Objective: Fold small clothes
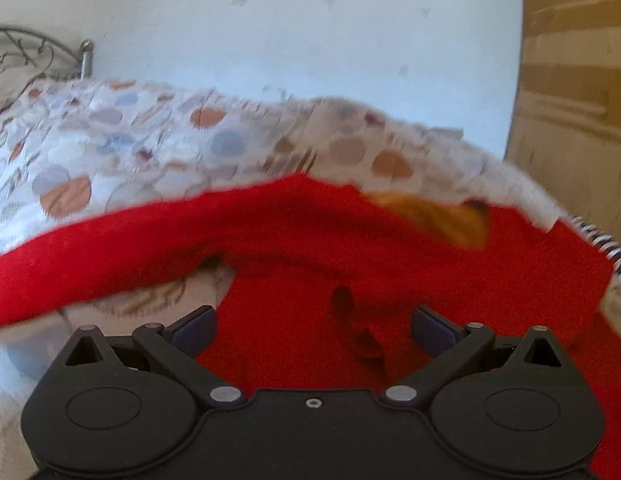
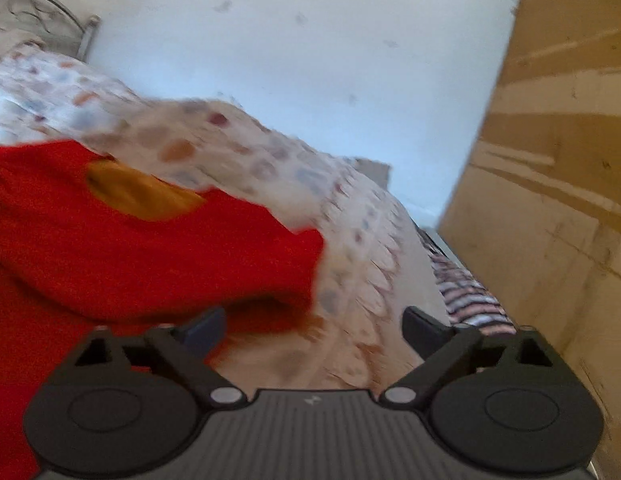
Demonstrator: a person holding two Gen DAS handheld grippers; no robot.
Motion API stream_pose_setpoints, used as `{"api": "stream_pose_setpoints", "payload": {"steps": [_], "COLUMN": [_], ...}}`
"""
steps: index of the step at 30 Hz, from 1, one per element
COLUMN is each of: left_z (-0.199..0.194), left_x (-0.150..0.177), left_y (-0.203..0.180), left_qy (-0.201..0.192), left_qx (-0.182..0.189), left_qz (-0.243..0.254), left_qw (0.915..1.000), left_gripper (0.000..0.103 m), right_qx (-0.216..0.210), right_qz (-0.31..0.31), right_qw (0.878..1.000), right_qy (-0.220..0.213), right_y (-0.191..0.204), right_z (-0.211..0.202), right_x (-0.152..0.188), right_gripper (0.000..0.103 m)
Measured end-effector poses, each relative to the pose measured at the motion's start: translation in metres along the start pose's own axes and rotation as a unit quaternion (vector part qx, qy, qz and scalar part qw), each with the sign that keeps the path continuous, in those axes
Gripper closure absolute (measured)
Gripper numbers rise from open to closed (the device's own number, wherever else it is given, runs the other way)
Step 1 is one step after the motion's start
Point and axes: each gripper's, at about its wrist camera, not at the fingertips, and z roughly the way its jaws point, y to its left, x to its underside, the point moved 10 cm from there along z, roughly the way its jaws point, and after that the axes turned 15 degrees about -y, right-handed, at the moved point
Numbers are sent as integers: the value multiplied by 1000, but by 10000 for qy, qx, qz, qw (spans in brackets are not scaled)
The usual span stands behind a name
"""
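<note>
Left wrist view shows both grippers, left [image 1: 312,322] and right [image 2: 313,326], gaping empty over the red garment [image 1: 390,248] on the bed [image 1: 150,140], so regripping an edge seemingly comes next.

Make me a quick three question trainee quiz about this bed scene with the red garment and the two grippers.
1. True or false: the left gripper has its fingers spread apart.
2. What colour shows inside the neck of the red garment?
   A. mustard  B. green  C. black
3. Fill in: the garment lies on a bedspread patterned with ____.

Key: 1 true; 2 A, the mustard lining; 3 circles. The right gripper is open too, nothing between its fingers.
</note>
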Motion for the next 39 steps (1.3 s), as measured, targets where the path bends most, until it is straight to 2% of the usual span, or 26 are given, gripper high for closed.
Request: {"api": "stream_pose_setpoints", "payload": {"steps": [2,4,8,9,10,11,14,17,21,26,27,29,30,31,35,37,39], "left_z": [4,3,1,1,1,1,0,0,1,1,1,1,1,0,-9,-21,-37], "left_x": [10,13,14,14,14,14,15,15,16,16,16,15,15,14,9,5,4], "left_y": [4,8,8,8,8,8,8,8,6,5,5,7,7,9,18,27,41], "left_qy": [94,43,-6,-17,-24,-26,-28,-13,2,-3,-6,-25,-28,-29,212,348,458], "left_qx": [8,43,38,38,44,52,73,77,53,55,58,84,100,122,76,-1,-13], "left_qz": [-152,-244,-206,-198,-211,-229,-266,-242,-155,-156,-164,-224,-269,-329,-494,-589,-773], "left_qw": [9998,9997,9998,9998,9998,9997,9996,9997,9999,9999,9998,9997,9996,9994,9985,9977,9960], "left_gripper": [0,0,0,0,0,0,0,0,0,0,0,0,0,0,0,0,0], "right_qx": [-30,-33,-40,-75,-117,-173,51,68,2,-9,-2,96,135,166,50,33,3], "right_qz": [-26,-312,-905,-986,-1027,-1046,-622,-86,44,0,66,234,390,546,843,828,897], "right_qw": [9999,9994,9958,9948,9942,9938,9979,9997,9987,9984,9986,9983,9976,9968,9954,9960,9958], "right_qy": [131,152,-156,-254,-312,-319,-187,229,509,557,525,517,548,555,463,326,178], "right_y": [1,7,24,28,30,33,21,6,11,13,11,2,-3,-7,-15,-16,-15], "right_z": [10,21,35,36,37,37,29,26,32,32,30,25,21,16,-13,-31,-50], "right_x": [7,10,-3,-7,-10,-13,-12,11,33,38,37,34,33,33,25,18,9], "right_gripper": [32,40,46,54,80,90,91,91,91,85,79,55,29,19,17,7,3]}}
